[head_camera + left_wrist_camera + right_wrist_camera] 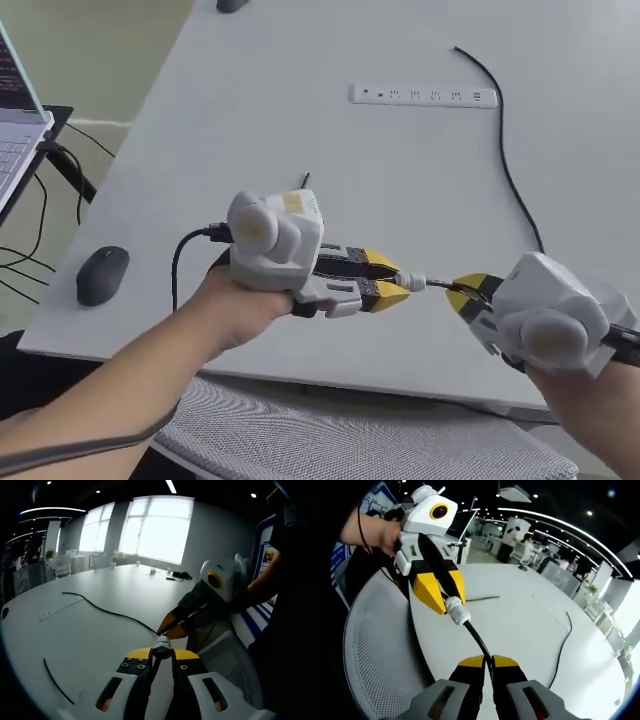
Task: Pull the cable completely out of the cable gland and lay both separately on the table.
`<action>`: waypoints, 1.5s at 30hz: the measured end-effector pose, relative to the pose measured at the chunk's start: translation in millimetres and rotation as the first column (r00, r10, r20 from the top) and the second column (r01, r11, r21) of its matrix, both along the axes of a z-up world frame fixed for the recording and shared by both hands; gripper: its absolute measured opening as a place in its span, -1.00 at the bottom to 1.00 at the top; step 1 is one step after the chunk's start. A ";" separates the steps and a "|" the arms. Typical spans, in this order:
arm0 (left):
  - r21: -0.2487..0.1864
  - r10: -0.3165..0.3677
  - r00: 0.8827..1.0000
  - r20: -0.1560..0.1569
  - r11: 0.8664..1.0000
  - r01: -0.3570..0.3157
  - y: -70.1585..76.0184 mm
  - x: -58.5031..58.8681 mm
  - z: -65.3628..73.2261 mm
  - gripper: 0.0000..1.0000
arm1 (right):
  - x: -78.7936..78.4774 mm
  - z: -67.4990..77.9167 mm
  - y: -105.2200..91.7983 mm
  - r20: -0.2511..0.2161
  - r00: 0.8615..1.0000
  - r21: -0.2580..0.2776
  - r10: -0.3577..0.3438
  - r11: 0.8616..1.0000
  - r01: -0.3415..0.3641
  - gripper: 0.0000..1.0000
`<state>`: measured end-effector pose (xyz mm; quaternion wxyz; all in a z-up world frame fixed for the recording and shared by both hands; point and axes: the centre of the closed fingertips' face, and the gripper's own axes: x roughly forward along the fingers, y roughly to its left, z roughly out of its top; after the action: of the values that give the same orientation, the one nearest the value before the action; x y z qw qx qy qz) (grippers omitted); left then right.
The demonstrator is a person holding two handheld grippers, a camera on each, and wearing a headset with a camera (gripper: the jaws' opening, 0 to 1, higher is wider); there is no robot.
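Holding the cable gland (pixel 456 609) in the air over the near edge of the counter (pixel 400 180), we have it pinched between the closed fingers (pixel 137 654) of the left gripper (pixel 403 281). Its small pale body pokes out past the yellow tips. The black cable (pixel 478 641) leaves the gland's nose. A little way along it the right gripper (pixel 457 291) has its fingers (pixel 506 661) shut on the jacket. Only a short bare stretch spans the two grippers, which sit near each other, tip facing tip. We cannot tell how much cable is inside the gland.

We judge the gland to be light, hard plastic, round enough to twist in the grip unless it is held across its ridged middle, as it is now. The cable looks thin, limp and rubbery. It will bend rather than push, and it could slide through the fingers if the gland's seal holds it tightly. Taking it close to the gland and pulling straight along its line seems the safest hold.

Farther out on the counter lie a white power strip (pixel 424 96) with its black lead (pixel 510 170), well apart from the work, and a dark mouse (pixel 102 274) near the left edge. A laptop (pixel 15 130) stands off to the left, and a mesh chair (pixel 350 440) sits below the counter's edge.
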<state>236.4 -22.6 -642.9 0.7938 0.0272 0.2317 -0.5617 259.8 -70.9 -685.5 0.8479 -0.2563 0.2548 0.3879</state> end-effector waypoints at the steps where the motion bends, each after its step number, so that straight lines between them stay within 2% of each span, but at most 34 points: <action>1: -0.001 -0.001 1.000 0.000 1.000 0.001 0.0 0.0 0.3 -0.70 | 0.7 -1.8 -2.4 -0.008 1.000 0.006 -0.011 1.000 0.011 -1.00; 4: -0.005 -0.002 1.000 0.001 1.000 0.002 0.3 0.9 0.7 -0.70 | 1.3 -5.7 -7.7 -0.033 0.999 0.021 -0.043 0.999 0.044 -1.00; 8: -0.010 -0.002 1.000 0.002 1.000 0.002 0.6 1.6 1.1 -0.70 | 4.1 -15.2 -18.6 -0.088 0.989 0.052 -0.115 0.991 0.120 -1.00; 11: -0.012 -0.002 1.000 0.003 1.000 0.002 0.3 1.6 1.4 -0.70 | 4.9 -24.4 -26.8 -0.159 0.971 0.097 -0.181 0.976 0.197 -1.00; 12: -0.012 -0.002 1.000 0.004 1.000 0.002 0.2 1.5 1.5 -0.70 | 5.1 -25.3 -27.3 -0.166 0.969 0.105 -0.185 0.973 0.204 -1.00; 13: -0.015 -0.003 1.000 0.007 1.000 0.004 -0.1 1.6 2.1 -0.70 | 4.9 -28.2 -29.5 -0.190 0.961 0.122 -0.202 0.966 0.227 -1.00; 15: -0.012 -0.005 1.000 0.014 1.000 0.005 -0.1 2.2 1.9 -0.70 | 5.2 -32.2 -33.1 -0.209 0.953 0.123 -0.220 0.961 0.249 -1.00; 20: -0.014 -0.005 1.000 0.015 1.000 0.005 -0.8 2.3 1.9 -0.70 | 5.7 -43.2 -43.6 -0.270 0.918 0.129 -0.290 0.934 0.333 -1.00; 22: -0.013 -0.005 1.000 0.014 1.000 0.005 -1.1 2.1 1.1 -0.70 | 4.9 -47.2 -45.6 -0.292 0.908 0.134 -0.300 0.927 0.349 -1.00; 33: -0.005 -0.006 1.000 0.009 1.000 0.006 -2.8 3.9 -2.2 -0.70 | 0.4 -50.5 -44.8 -0.319 0.897 0.147 -0.306 0.919 0.365 -1.00; 35: -0.005 -0.003 1.000 0.008 1.000 0.003 -2.5 5.3 -2.2 -0.70 | 0.9 -49.6 -45.6 -0.307 0.904 0.150 -0.297 0.923 0.354 -1.00; 45: -0.002 0.010 1.000 0.003 1.000 -0.010 0.3 10.4 -2.2 -0.70 | 1.0 -47.8 -45.4 -0.291 0.916 0.154 -0.276 0.931 0.330 -0.99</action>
<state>246.8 -22.3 -645.1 0.7969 0.0263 0.2302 -0.5579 260.8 -116.2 -733.3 0.8777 -0.0732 0.3620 0.3055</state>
